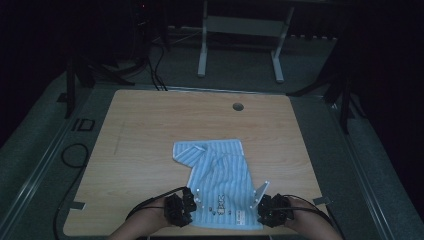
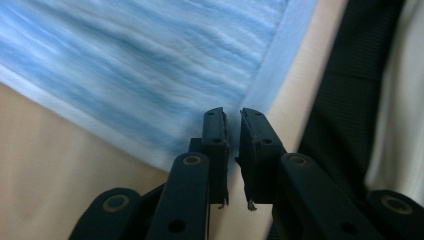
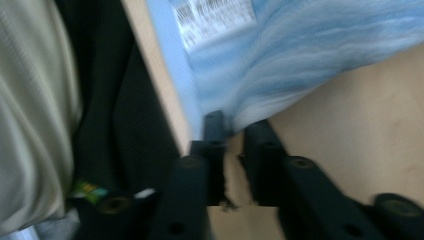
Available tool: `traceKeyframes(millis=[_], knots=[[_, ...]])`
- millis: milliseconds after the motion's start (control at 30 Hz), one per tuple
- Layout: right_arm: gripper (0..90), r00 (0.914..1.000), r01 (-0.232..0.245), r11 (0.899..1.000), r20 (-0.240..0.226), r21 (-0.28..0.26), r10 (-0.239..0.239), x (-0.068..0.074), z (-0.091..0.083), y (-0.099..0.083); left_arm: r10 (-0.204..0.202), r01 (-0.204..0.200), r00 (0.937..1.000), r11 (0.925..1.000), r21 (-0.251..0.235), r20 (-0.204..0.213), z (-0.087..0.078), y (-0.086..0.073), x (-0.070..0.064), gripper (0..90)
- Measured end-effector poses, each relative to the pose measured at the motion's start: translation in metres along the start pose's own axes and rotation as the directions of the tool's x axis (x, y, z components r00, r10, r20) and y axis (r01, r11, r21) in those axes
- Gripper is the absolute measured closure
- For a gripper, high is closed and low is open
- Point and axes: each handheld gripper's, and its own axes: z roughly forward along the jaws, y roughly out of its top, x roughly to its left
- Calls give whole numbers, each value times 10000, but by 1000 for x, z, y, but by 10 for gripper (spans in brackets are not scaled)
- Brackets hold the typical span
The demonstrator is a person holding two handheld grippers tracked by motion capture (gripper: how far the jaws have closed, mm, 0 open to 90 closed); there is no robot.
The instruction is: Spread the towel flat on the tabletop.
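A light-blue striped shirt (image 1: 220, 175) lies flat on the wooden table (image 1: 150, 130), its bottom hem along the front edge, with a small bunny print and a white label. My left gripper (image 1: 192, 202) is at the hem's left corner. In the left gripper view the gripper (image 2: 233, 114) has its jaws almost together, and the shirt (image 2: 150, 65) corner runs in under them. My right gripper (image 1: 261, 202) is at the hem's right corner. In its own view the gripper (image 3: 234, 125) holds the shirt (image 3: 300, 50) corner in a narrow gap; the label (image 3: 212, 17) lies just beyond.
A round cable hole (image 1: 238, 106) sits near the table's far edge. A white desk frame (image 1: 240, 35) stands on the floor behind, and cables (image 1: 75, 155) lie at the left. The person's dark clothing (image 2: 350, 100) is close behind the table's front edge.
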Motion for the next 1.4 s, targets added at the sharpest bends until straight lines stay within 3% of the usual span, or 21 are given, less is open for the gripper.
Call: traceKeyframes(millis=[133, 200, 267, 300, 333, 400, 467, 533, 600, 633, 667, 800, 833, 933, 1000, 1033, 1067, 1133, 1233, 1333, 1400], knots=[[699, 9977, -495, 9980, 444, -386, 512, -13, -17, -8, -491, 481, 9970, 9987, -187, -591, -16, -1, 17, 634], [657, 9927, -832, 9940, 821, -704, 889, -27, -33, -7, -914, 872, 9930, 9945, -571, -752, -24, 2, 31, 550], [596, 9854, -1108, 9863, 1157, -1226, 1250, -42, -44, -4, -1114, 1033, 9878, 9916, -772, -1086, -31, 6, 43, 518], [577, 9819, -1255, 9823, 1239, -1389, 1430, -48, -46, -2, -1356, 1232, 9835, 9868, -1053, -1200, -35, 12, 53, 507], [575, 9754, -1493, 9742, 1363, -1695, 1732, -62, -50, 3, -1417, 1272, 9808, 9856, -1112, -1338, -37, 15, 58, 501], [576, 9688, -1807, 9655, 1352, -1877, 2076, -77, -51, 11, -1392, 1202, 9752, 9859, -1165, -1722, -39, 25, 68, 501], [575, 9655, -2036, 9583, 1215, -2003, 2305, -91, -48, 20, -1441, 1252, 9734, 9857, -1130, -1779, -38, 36, 81, 501], [560, 9636, -2136, 9582, 1204, -1902, 2387, -103, -41, 31, -1494, 1313, 9702, 9858, -1047, -1910, -34, 47, 94, 501], [529, 9622, -2383, 9526, 874, -1892, 2580, -112, -32, 40, -1708, 1534, 9656, 9830, -1008, -1960, -25, 58, 108, 501], [529, 9622, -2383, 9526, 874, -1892, 2580, -112, -32, 40, -1708, 1534, 9656, 9830, -1008, -1960, -25, 58, 108, 501], [497, 9595, -2545, 9524, 790, -1677, 2704, -120, -19, 48, -1758, 1601, 9656, 9825, -946, -1914, -21, 64, 115, 501], [494, 9609, -2634, 9540, 486, -1435, 2726, -125, -4, 54, -1958, 1799, 9652, 9783, -1033, -1735, -7, 77, 127, 501], [514, 9613, -2690, 9563, 293, -1146, 2739, -127, 7, 57, -2039, 1892, 9648, 9769, -995, -1664, 1, 82, 134, 501], [562, 9640, -2617, 9606, 223, -930, 2648, -126, 15, 58, -2098, 1963, 9624, 9762, -922, -1723, 7, 87, 139, 502], [705, 9694, -2445, 9672, 54, -685, 2454, -125, 19, 59, -2132, 2013, 9634, 9757, -868, -1624, 12, 90, 143, 510], [797, 9717, -2340, 9699, 163, -673, 2356, -123, 19, 60, -2170, 2040, 9648, 9741, -981, -1485, 14, 92, 146, 564], [845, 9719, -2335, 9701, 152, -663, 2350, -122, 18, 61, -2185, 2029, 9646, 9725, -1140, -1479, 13, 93, 147, 677], [862, 9718, -2322, 9699, 259, -735, 2346, -122, 14, 62, -2342, 2149, 9622, 9665, -1407, -1388, 11, 94, 149, 847], [864, 9692, -2385, 9670, 410, -899, 2429, -124, 6, 62, -2363, 2125, 9563, 9662, -1457, -1724, 1, 98, 150, 867], [865, 9648, -2472, 9623, 629, -1137, 2553, -128, -8, 60, -2561, 2176, 9435, 9574, -1900, -2101, -22, 95, 151, 872], [864, 9619, -2483, 9575, 791, -1468, 2616, -129, -21, 57, -2751, 2207, 9355, 9450, -2413, -2215, -40, 89, 148, 871]])
